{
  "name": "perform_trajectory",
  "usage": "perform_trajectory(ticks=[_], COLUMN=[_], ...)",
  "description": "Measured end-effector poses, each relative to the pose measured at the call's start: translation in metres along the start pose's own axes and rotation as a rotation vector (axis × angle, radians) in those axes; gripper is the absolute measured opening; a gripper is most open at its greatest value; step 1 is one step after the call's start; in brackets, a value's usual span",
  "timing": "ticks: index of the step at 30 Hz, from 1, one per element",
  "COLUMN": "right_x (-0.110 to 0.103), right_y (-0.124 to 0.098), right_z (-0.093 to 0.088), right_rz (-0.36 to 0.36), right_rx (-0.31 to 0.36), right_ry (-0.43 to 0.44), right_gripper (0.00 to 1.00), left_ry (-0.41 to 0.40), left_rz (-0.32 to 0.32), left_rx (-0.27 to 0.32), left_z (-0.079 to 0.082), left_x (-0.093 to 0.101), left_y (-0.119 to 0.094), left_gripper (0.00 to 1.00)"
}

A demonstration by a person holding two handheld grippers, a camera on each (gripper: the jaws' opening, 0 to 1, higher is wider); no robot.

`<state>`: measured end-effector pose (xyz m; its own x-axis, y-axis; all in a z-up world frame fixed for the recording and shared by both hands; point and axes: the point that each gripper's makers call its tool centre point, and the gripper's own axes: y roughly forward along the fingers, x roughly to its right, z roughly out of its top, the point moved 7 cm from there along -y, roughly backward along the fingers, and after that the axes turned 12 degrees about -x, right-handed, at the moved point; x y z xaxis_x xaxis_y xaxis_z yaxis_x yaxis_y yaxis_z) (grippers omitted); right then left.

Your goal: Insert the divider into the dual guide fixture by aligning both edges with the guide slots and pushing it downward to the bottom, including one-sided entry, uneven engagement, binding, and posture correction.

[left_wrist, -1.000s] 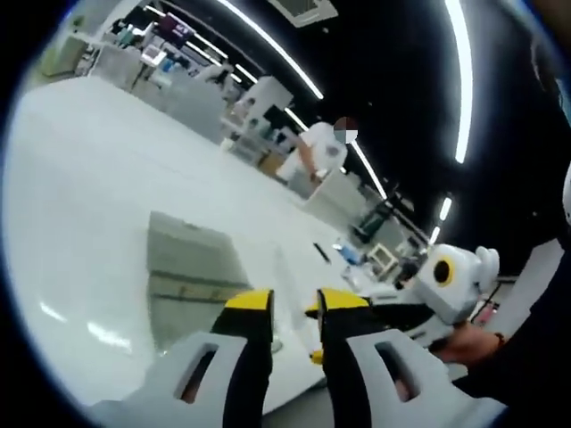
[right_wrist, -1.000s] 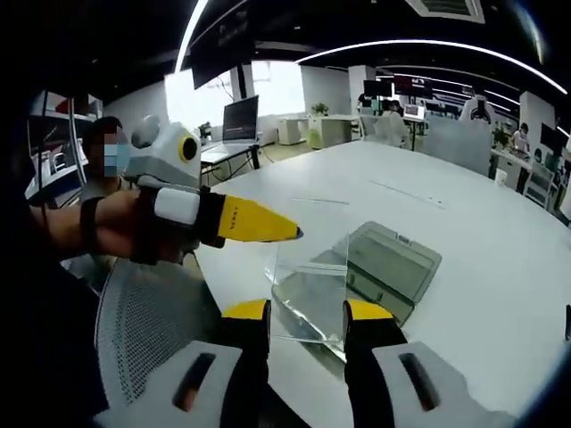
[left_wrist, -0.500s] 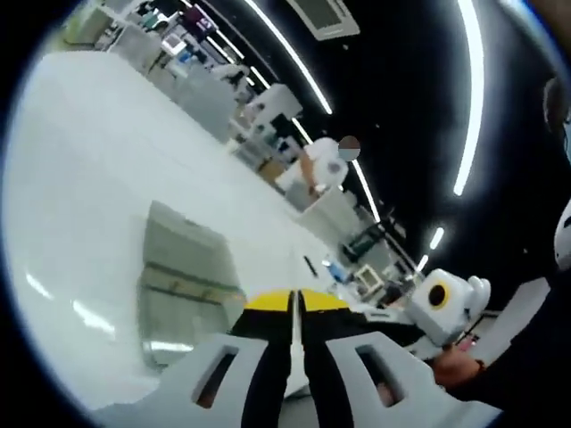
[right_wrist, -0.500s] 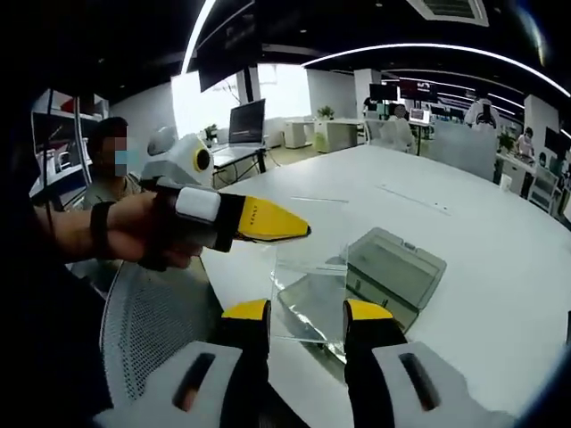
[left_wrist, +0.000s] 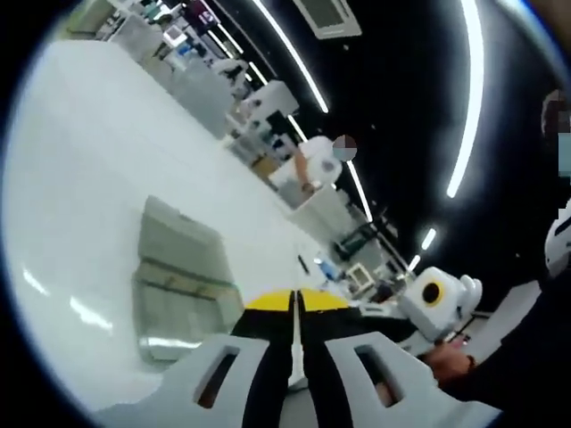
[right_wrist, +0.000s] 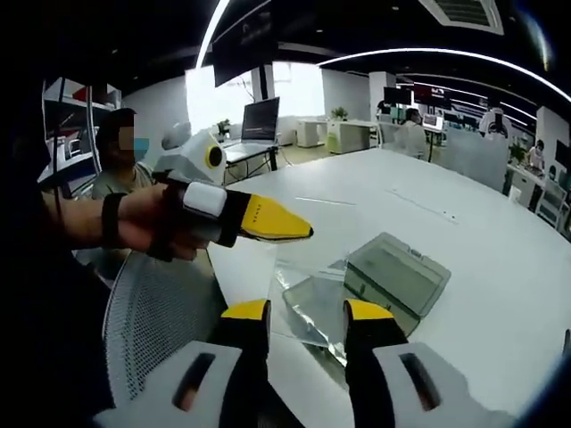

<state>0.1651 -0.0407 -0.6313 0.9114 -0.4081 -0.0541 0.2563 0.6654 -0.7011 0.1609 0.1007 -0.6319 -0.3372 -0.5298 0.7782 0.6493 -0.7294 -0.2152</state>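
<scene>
Yellow-tipped left claw (right_wrist: 294, 230): we are seeing its jaws pressed together, pinching the top edge of the clear divider (right_wrist: 308, 267), which is hanging above the white surface (right_wrist: 500, 267). In the left gripper view the same claw (left_wrist: 295, 303) is showing closed tips with only a thin seam between them; the sheet there is too transparent to make out. Right claw (right_wrist: 306, 312): jaws are standing apart, holding nothing. Grey translucent fixture (right_wrist: 393, 272) is lying flat on the surface, just beyond the divider's lower edge. We are unable to tell its guide slots.
</scene>
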Motion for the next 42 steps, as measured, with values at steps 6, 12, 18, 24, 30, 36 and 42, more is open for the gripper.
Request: perform_trajectory(ticks=[6, 12, 18, 24, 30, 36, 42], right_x=[0.001, 0.000, -0.002, -0.003, -0.004, -0.009, -0.010], right_y=[0.000, -0.001, -0.001, -0.003, -0.003, -0.005, -0.009], right_z=[0.001, 0.006, 0.006, 0.008, 0.007, 0.006, 0.009], right_rz=[0.032, 0.095, 0.165, 0.203, 0.244, 0.318, 0.397], right_rx=[0.000, 0.041, 0.074, 0.111, 0.137, 0.151, 0.235], right_ry=[0.009, 0.051, 0.133, 0.187, 0.243, 0.287, 0.368], right_gripper=[0.29, 0.30, 0.30, 0.30, 0.31, 0.29, 0.26], left_ry=[0.026, 0.045, 0.063, 0.064, 0.071, 0.068, 0.048], left_rz=[-0.006, -0.021, -0.045, -0.071, -0.103, -0.123, -0.160], left_rx=[-0.026, -0.038, -0.052, -0.056, -0.072, -0.060, -0.035], left_z=[-0.002, -0.003, -0.004, -0.006, -0.009, -0.008, -0.005], left_x=[0.001, 0.003, 0.006, 0.009, 0.013, 0.014, 0.014], left_y=[-0.004, -0.006, -0.007, -0.007, -0.006, -0.008, -0.012], left_gripper=[0.00, 0.00, 0.00, 0.00, 0.00, 0.00, 0.00])
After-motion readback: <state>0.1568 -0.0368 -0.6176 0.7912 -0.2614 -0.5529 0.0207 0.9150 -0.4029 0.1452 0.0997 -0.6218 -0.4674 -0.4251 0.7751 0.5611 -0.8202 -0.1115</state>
